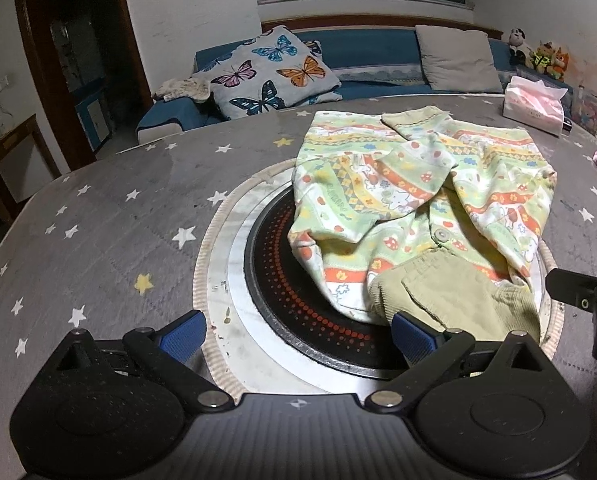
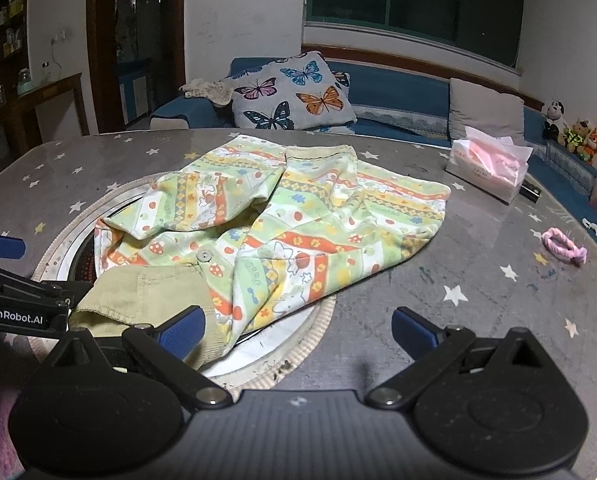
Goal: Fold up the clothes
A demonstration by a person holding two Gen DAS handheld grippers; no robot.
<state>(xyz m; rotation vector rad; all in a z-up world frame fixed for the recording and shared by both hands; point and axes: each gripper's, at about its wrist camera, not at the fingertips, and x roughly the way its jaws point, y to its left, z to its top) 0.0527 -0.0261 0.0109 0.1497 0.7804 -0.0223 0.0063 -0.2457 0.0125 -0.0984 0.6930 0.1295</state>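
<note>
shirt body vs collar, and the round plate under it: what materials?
Shirt: soft printed cotton-like cloth, matte; it creases limply. Collar: olive corduroy by its fine ribs. Round plate: looks like glossy black glass with red dots, inside a brushed metal ring; probably a built-in cooktop, not certain.

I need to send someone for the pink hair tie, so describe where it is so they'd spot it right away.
On the grey star-print table, look past the patterned garment toward its right side. The pink hair tie lies alone there, nearer than the tissue pack: a small twisted loop, not a box.
</note>
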